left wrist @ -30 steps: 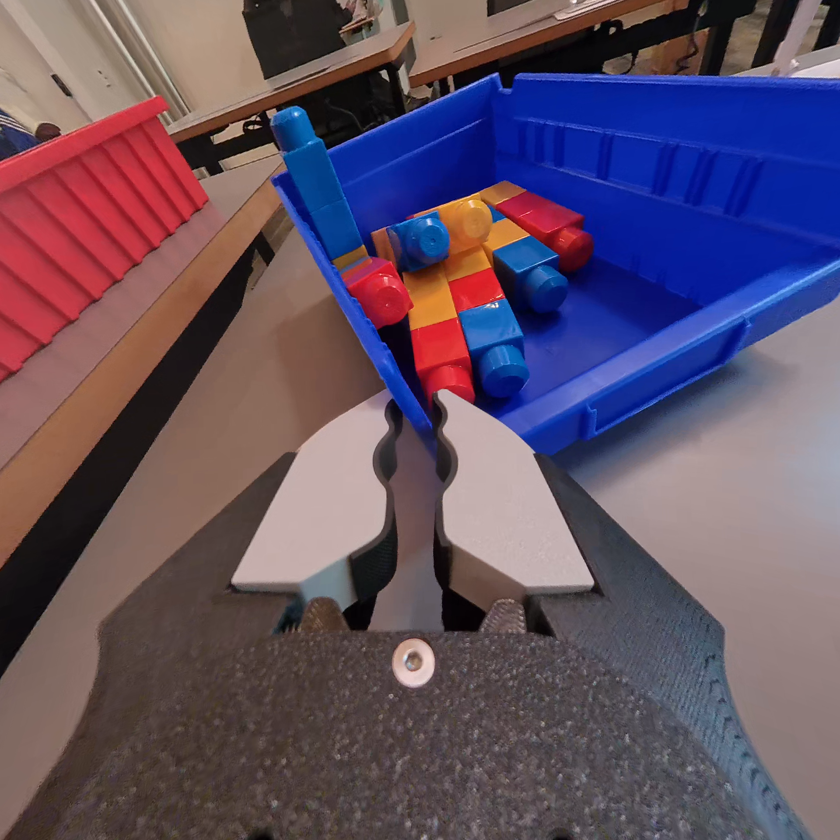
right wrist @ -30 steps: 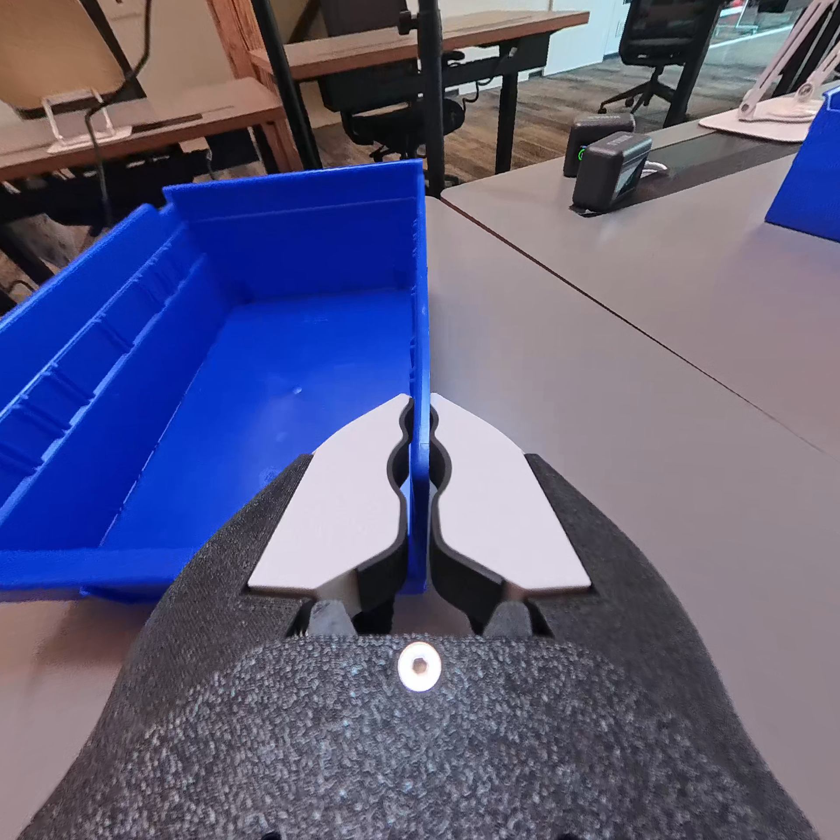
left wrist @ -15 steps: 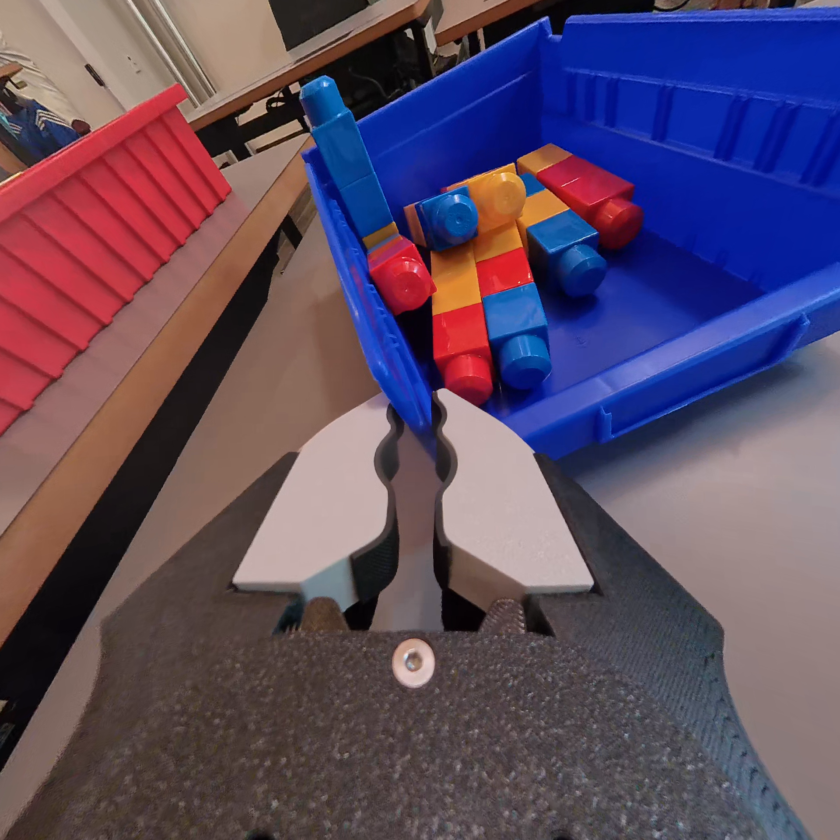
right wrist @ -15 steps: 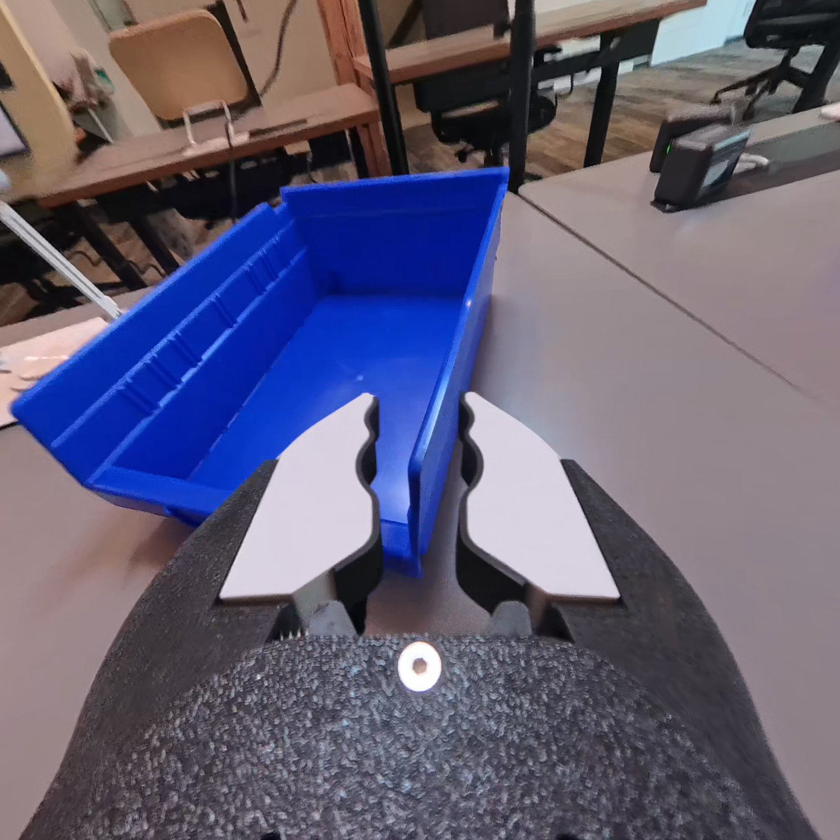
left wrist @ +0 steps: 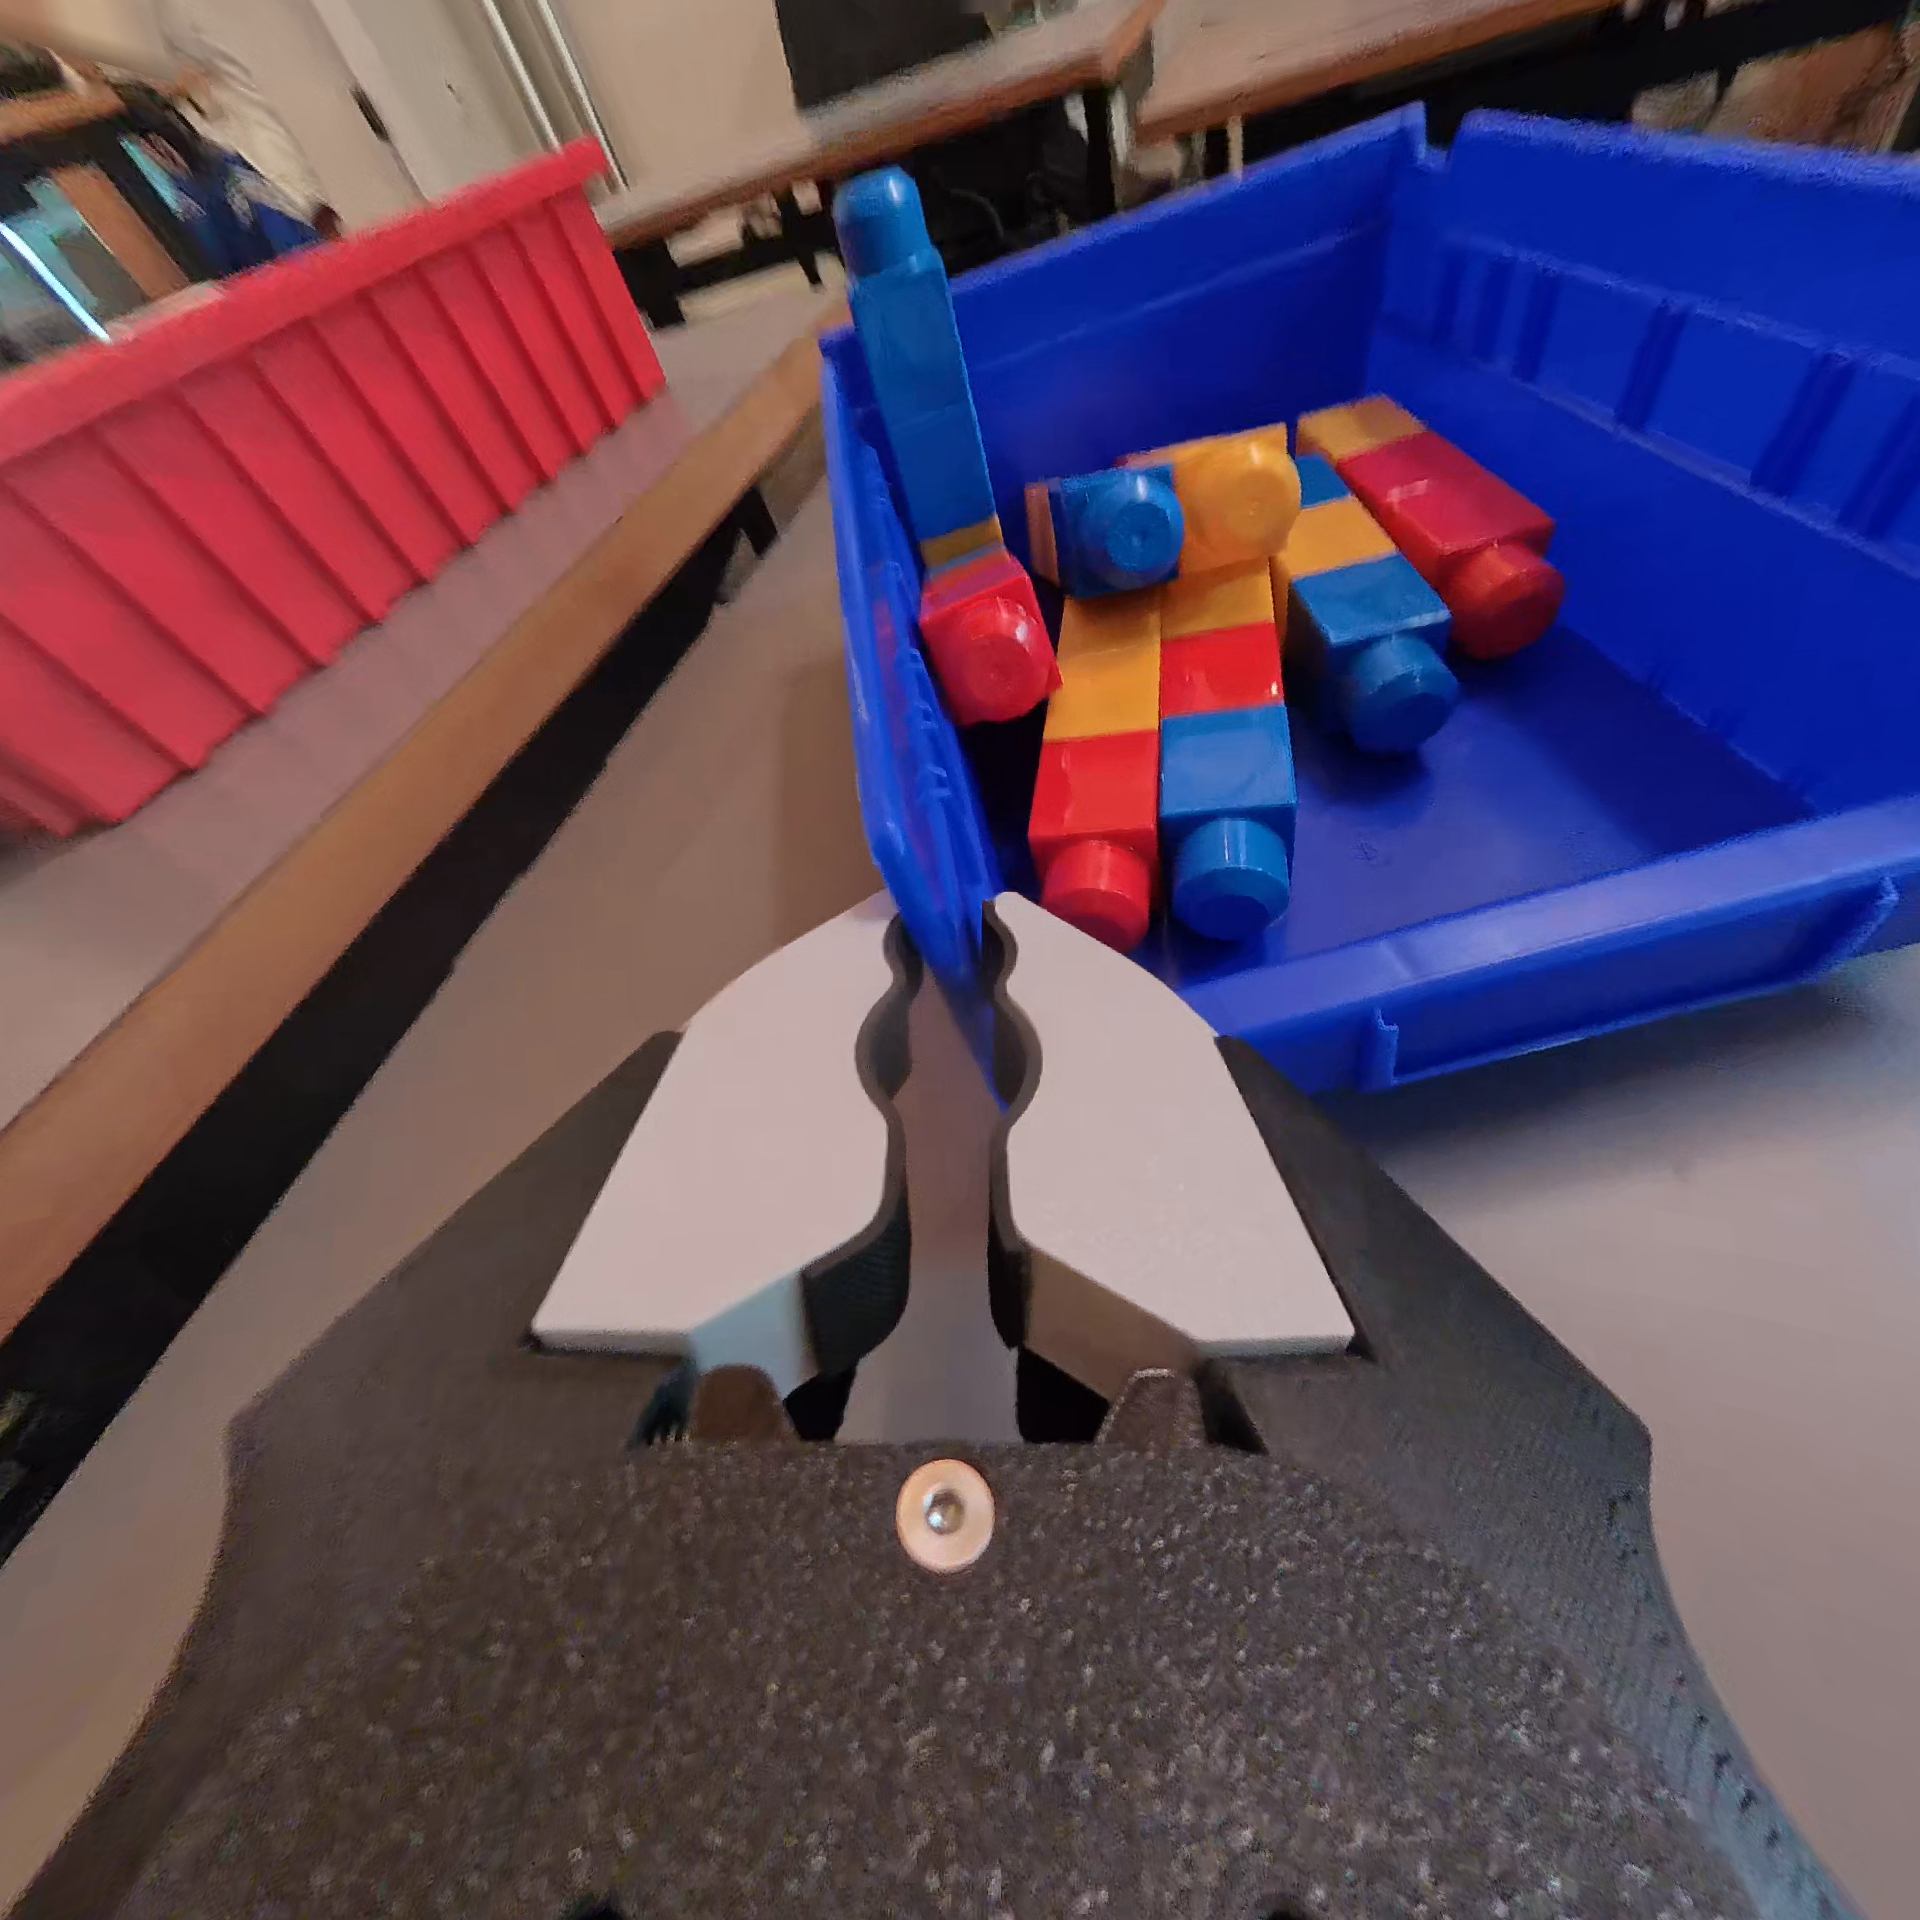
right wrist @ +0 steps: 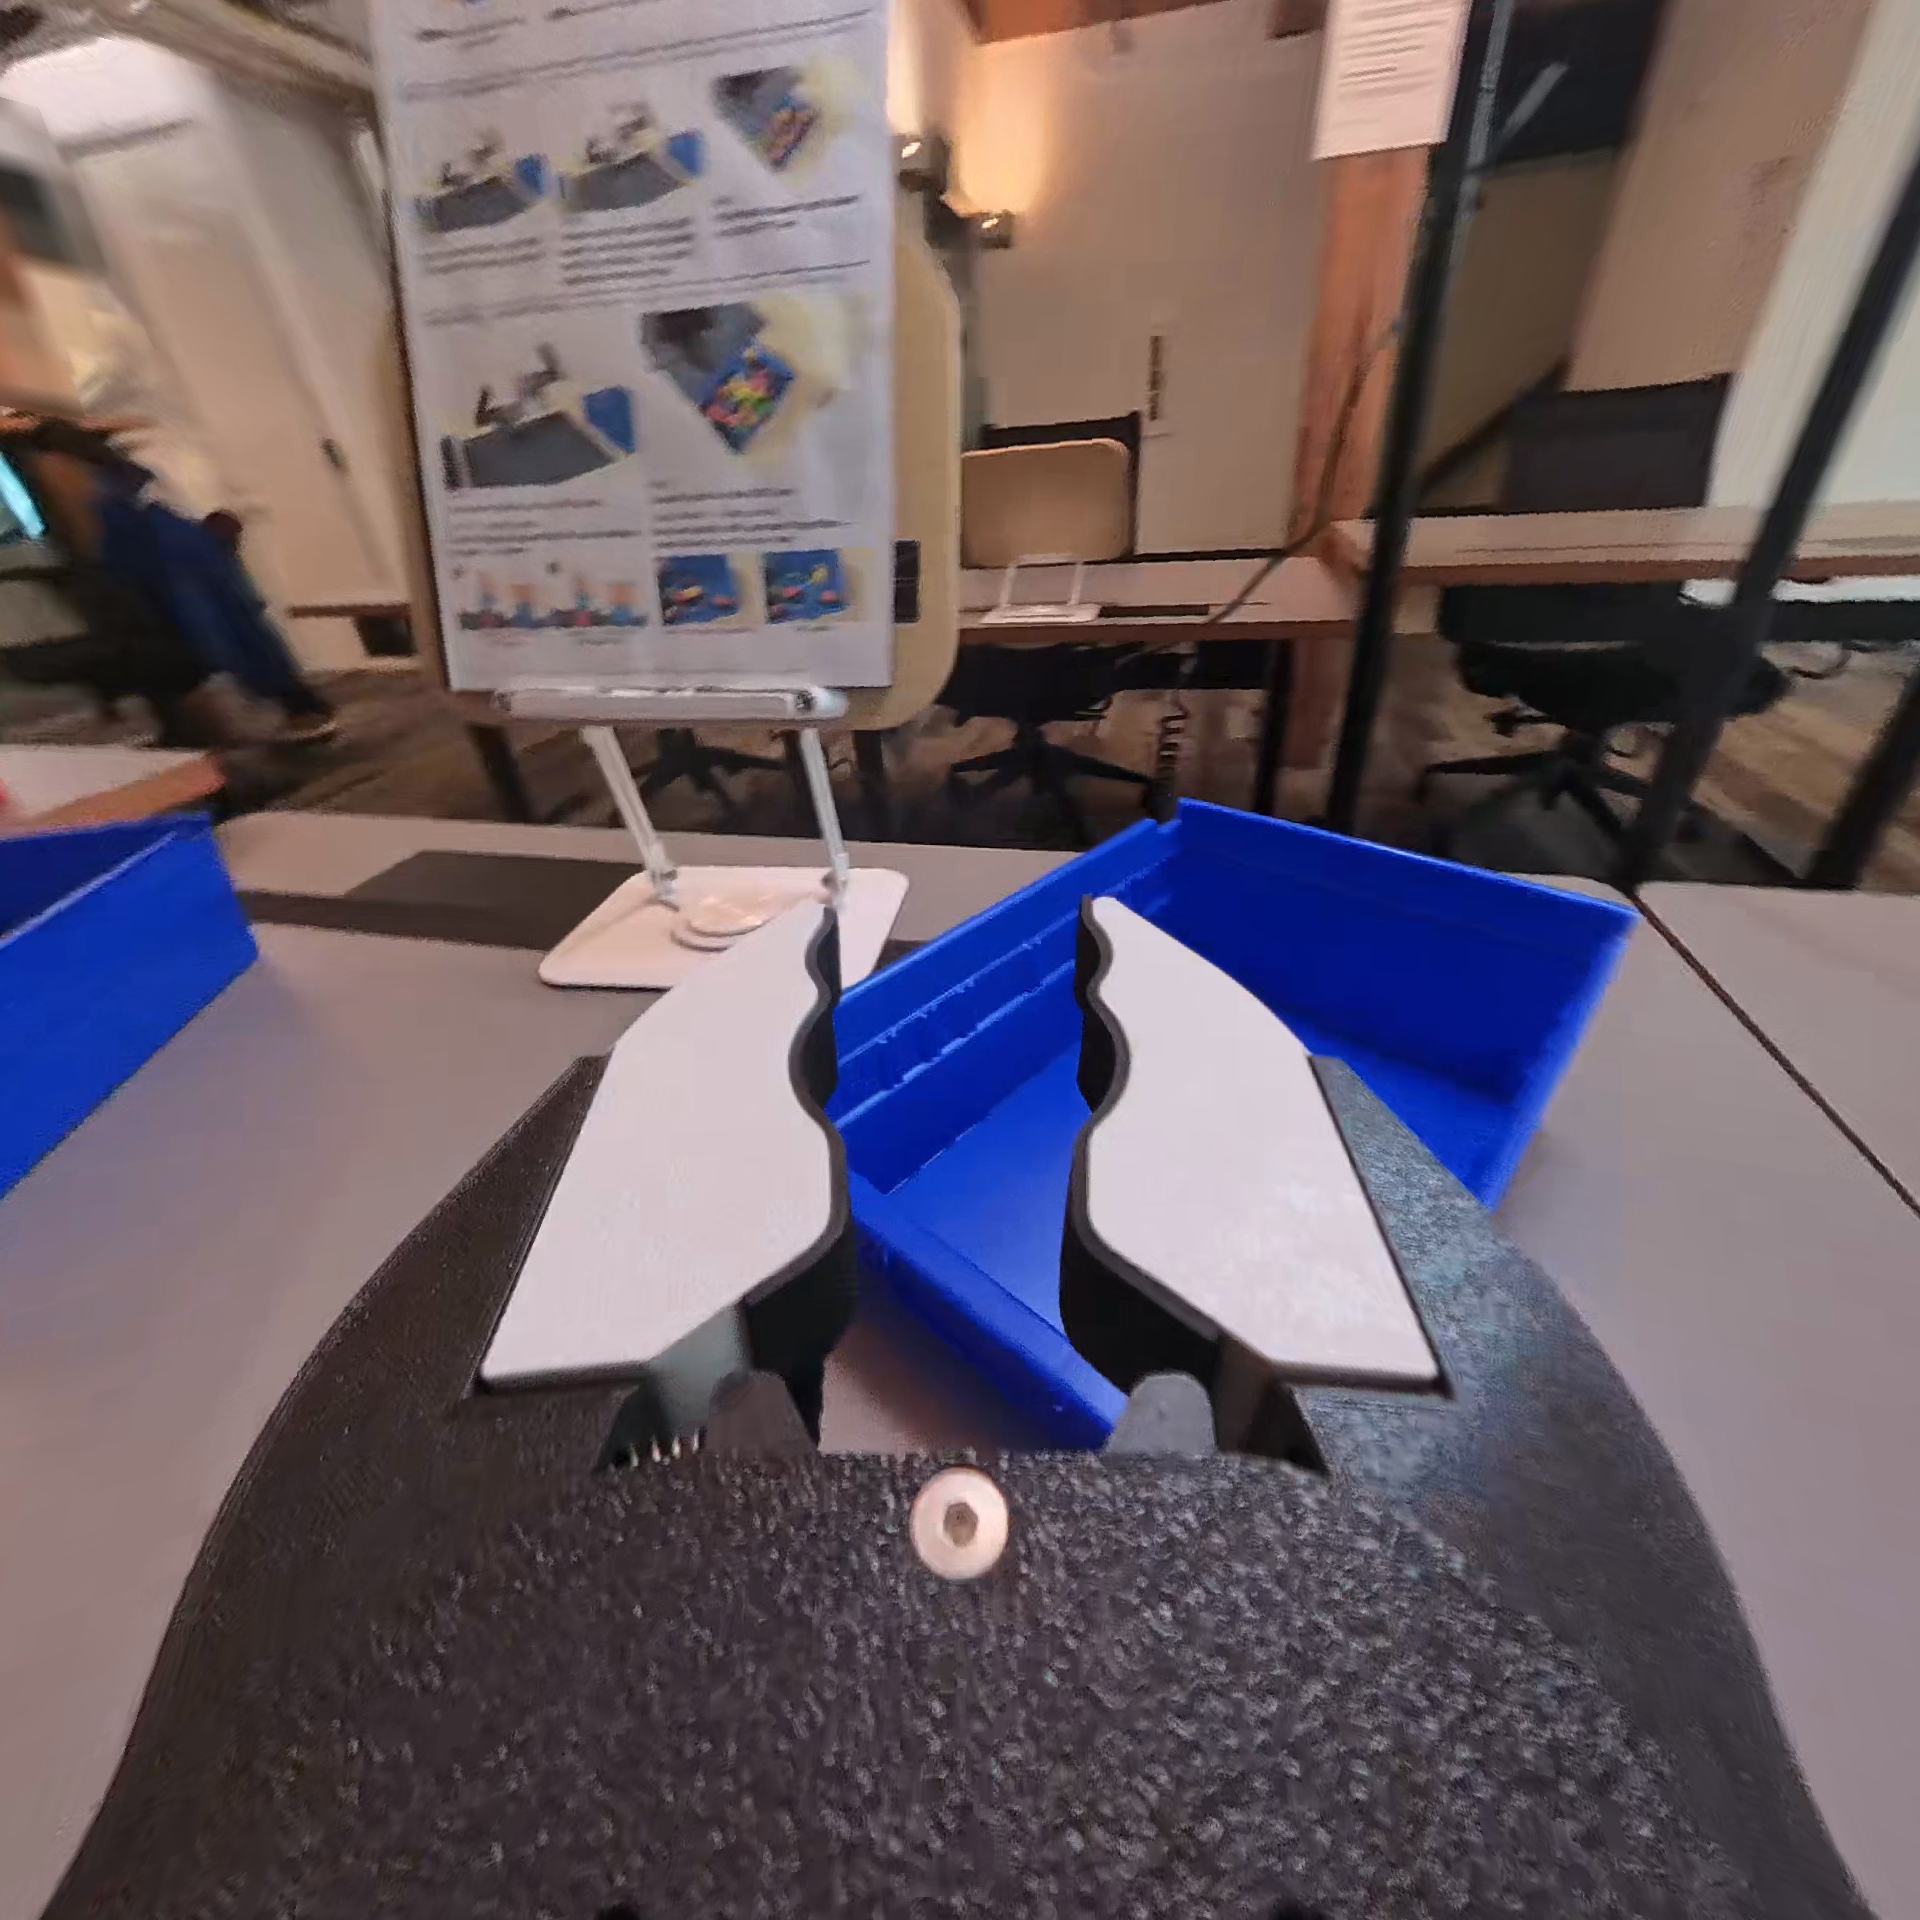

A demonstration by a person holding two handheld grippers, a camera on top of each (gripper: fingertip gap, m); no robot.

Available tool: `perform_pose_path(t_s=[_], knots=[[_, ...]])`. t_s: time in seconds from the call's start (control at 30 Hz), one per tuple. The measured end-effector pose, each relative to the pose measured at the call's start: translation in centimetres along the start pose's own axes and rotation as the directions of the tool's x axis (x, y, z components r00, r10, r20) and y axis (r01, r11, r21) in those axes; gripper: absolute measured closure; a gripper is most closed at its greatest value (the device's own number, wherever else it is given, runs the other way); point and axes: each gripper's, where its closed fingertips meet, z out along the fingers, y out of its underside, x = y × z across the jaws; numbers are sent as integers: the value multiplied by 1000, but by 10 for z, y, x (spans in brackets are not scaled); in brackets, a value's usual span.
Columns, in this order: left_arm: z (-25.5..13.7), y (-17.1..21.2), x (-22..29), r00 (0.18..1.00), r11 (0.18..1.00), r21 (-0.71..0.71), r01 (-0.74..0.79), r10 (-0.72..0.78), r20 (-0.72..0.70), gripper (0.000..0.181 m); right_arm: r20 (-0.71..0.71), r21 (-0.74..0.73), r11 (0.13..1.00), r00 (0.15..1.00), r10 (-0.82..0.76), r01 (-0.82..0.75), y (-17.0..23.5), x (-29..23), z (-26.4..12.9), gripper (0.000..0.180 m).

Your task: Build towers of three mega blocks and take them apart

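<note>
Grey table (left wrist: 1621, 1299), perhaps six block towers (left wrist: 1164, 717).

My right gripper (right wrist: 951, 925), jaws apart, above an empty blue bin (right wrist: 1382, 966) on my grey table (right wrist: 1714, 1351); white document stand (right wrist: 727, 914) behind; second blue bin (right wrist: 104, 966) at left.

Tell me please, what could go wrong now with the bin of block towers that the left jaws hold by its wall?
1. The left gripper pinches only the thin side wall of the blue bin, so the bin may slip or twist.
2. The blue tower leans on that wall and rises above the rim; a jolt may tip it out.
3. The right gripper is open, giving no support.
</note>
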Motion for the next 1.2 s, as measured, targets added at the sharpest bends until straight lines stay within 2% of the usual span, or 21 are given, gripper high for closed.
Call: perform_pose_path(t_s=[0.13, 0.23, 0.33, 0.43, 0.6, 0.73, 0.8, 0.93, 1.07, 1.13, 1.2], knots=[[-31, -47, -9, 999, 978, 205, 42, -45, 10, 159, 115, -39, 996, 991, -75, 80, 12, -25, 23, 136], [-33, -91, -4, 998, 976, 216, 8, 6, -60, 155, 190, -57, 993, 977, -92, 104, 27, -46, 41, 136], [-4, -127, 5, 982, 992, 99, -79, 95, -165, 145, 230, -35, 994, 968, -96, 107, 41, -65, 52, 137], [55, -150, 1, 970, 988, -7, -152, 147, -196, 144, 232, -23, 992, 966, -114, 122, 53, -73, 53, 139], [168, -116, -22, 974, 916, -353, -193, 137, -178, 127, 212, -43, 989, 969, -127, 139, 63, -64, 47, 139], [213, -93, -23, 985, 882, -452, -135, 68, -162, 126, 214, -64, 993, 973, -87, 103, 68, -59, 47, 140], [224, -89, -21, 984, 878, -456, -147, 83, -157, 135, 229, -82, 990, 969, -96, 117, 75, -63, 48, 141], [229, -98, -12, 977, 882, -429, -197, 141, -159, 137, 266, -112, 981, 956, -125, 160, 86, -75, 49, 143], [206, -150, 0, 970, 940, -265, -217, 176, -170, 138, 292, -109, 976, 944, -152, 190, 88, -85, 48, 144], [172, -195, 33, 940, 967, -104, -231, 194, -280, 139, 313, -88, 978, 938, -151, 187, 85, -93, 47, 144], [119, -229, 87, 855, 971, 32, -237, 224, -467, 139, 360, -57, 984, 922, -139, 170, 78, -109, 45, 143]])
